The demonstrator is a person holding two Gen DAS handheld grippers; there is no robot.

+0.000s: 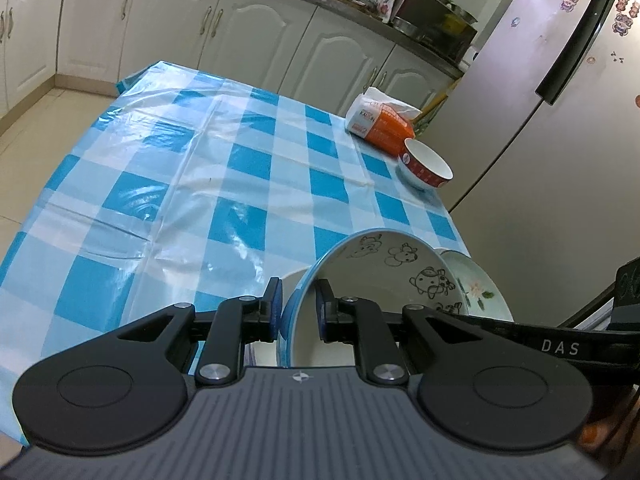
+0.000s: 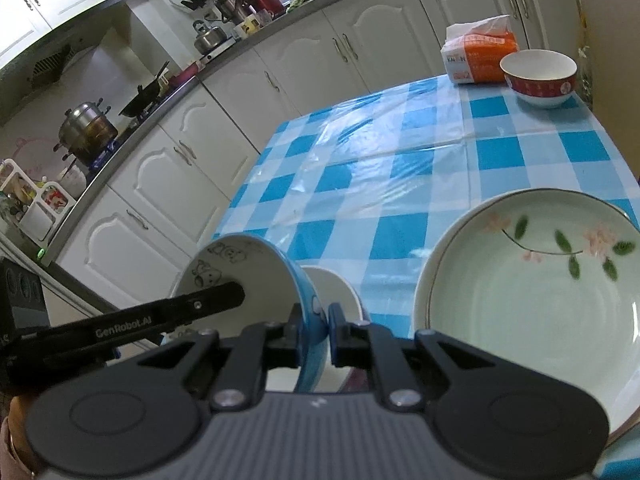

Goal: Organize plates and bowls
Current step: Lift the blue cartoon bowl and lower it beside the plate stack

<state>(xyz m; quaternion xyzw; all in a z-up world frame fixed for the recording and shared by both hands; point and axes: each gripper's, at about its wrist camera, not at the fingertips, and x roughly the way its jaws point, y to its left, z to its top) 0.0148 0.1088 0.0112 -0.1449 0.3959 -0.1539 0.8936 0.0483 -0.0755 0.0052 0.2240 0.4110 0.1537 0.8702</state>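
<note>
L gripper (image 1: pixel 298 308): jaws pinched on rim of cartoon bowl (image 1: pixel 384 276), bowl tilted on edge. R gripper (image 2: pixel 314 334): clamped on same bowl's opposite rim. Bowls: 3 – cartoon; white one (image 2: pixel 340 292) behind it; red-band one (image 2: pixel 540 78) at 1 o'clock, R view. Plates: 1, floral (image 2: pixel 532 292), 3 o'clock. Tissue pack (image 2: pixel 480 56): 1. Surface: blue-check tablecloth (image 1: pixel 240 160). Rm: kitchen, white cabinets (image 2: pixel 192 152).

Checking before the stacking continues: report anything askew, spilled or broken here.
Only the blue cartoon bowl stands out: tipped on its side off the table, left gripper and right gripper each clamped on its rim. No spills or breakage visible.
</note>
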